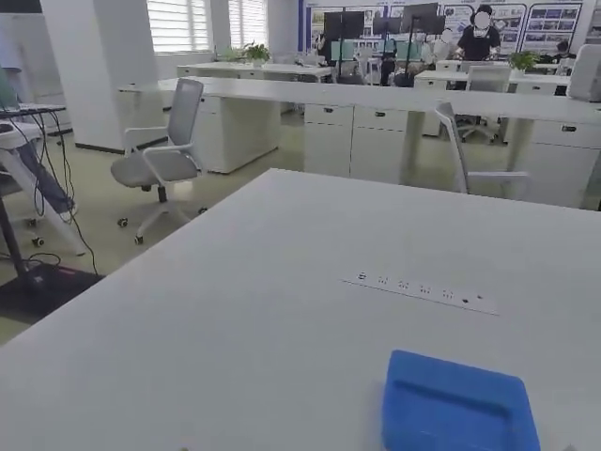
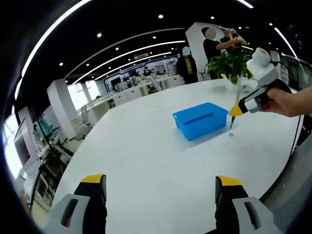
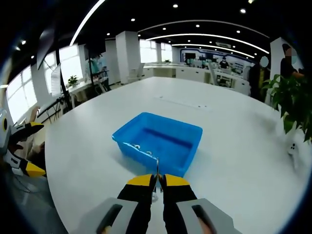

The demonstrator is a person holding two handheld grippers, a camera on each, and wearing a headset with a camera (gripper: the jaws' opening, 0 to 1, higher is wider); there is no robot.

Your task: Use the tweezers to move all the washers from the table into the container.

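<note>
The blue container (image 3: 158,141) sits on the white table (image 3: 87,146), just past my right gripper (image 3: 157,181). That gripper is shut on thin metal tweezers (image 3: 157,168), whose tips point at the container's near wall. Two small washers (image 3: 137,146) lie inside by the near wall. My left gripper (image 2: 161,181) hangs wide open over the table with nothing between its jaws, well back from the container (image 2: 200,119). In the left gripper view the right gripper (image 2: 237,110) holds the tweezers (image 2: 231,121) tip-down beside the container, over a small washer (image 2: 231,134). The head view has the container (image 1: 460,404) at bottom right.
A flush power-socket strip (image 1: 418,289) is set into the table (image 1: 235,329) beyond the container. A potted plant (image 2: 233,61) stands at the table's far end. Office chairs (image 1: 160,164) and desks fill the room behind, and people stand in the background.
</note>
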